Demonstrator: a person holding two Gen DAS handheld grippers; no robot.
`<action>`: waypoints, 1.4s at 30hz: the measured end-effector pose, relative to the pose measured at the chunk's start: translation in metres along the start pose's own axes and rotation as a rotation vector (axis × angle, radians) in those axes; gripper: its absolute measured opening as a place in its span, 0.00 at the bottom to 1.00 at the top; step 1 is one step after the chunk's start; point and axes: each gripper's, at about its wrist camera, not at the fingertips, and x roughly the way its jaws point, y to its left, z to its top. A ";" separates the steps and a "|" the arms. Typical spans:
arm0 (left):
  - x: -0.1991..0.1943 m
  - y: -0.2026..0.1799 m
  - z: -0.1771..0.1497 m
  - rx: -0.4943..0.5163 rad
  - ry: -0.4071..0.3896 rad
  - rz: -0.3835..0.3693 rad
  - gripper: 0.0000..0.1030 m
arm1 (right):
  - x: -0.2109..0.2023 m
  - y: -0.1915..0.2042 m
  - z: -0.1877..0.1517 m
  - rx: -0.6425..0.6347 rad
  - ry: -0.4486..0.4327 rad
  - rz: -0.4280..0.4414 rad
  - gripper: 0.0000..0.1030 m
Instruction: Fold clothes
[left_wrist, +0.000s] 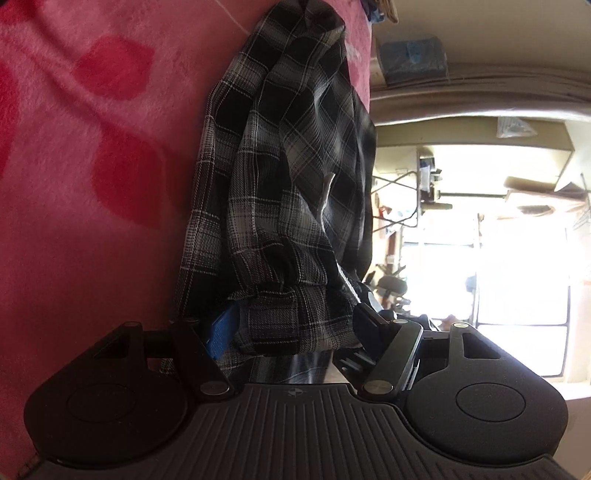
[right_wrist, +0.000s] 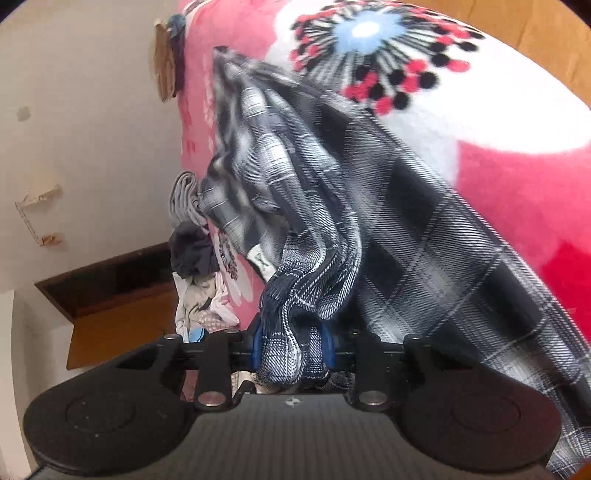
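A black, grey and white plaid shirt (left_wrist: 288, 177) lies bunched on a pink blanket (left_wrist: 92, 166). My left gripper (left_wrist: 291, 328) has its jaws wide apart, with the shirt's cuff lying between the blue finger pads (left_wrist: 221, 332); the fingers do not press it. In the right wrist view, my right gripper (right_wrist: 293, 349) is shut on a gathered fold of the plaid shirt (right_wrist: 314, 221), with blue pads (right_wrist: 327, 347) pinching the cloth. The shirt stretches away over the blanket (right_wrist: 517, 177).
The blanket has red patches and a white area with a blue, red and black flower print (right_wrist: 373, 48). A pile of other clothes (right_wrist: 199, 273) lies at the blanket's edge. A room with shelves and a bright window (left_wrist: 517, 258) lies beyond the bed.
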 end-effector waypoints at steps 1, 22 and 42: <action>0.001 -0.002 -0.001 0.006 -0.002 0.011 0.66 | 0.000 -0.003 0.001 0.008 0.000 -0.001 0.31; 0.033 -0.025 -0.006 0.101 0.068 0.151 0.54 | -0.003 -0.028 0.004 0.041 0.011 -0.001 0.31; 0.019 -0.117 -0.081 0.621 0.278 0.310 0.18 | -0.061 0.015 -0.058 -0.327 0.055 -0.180 0.27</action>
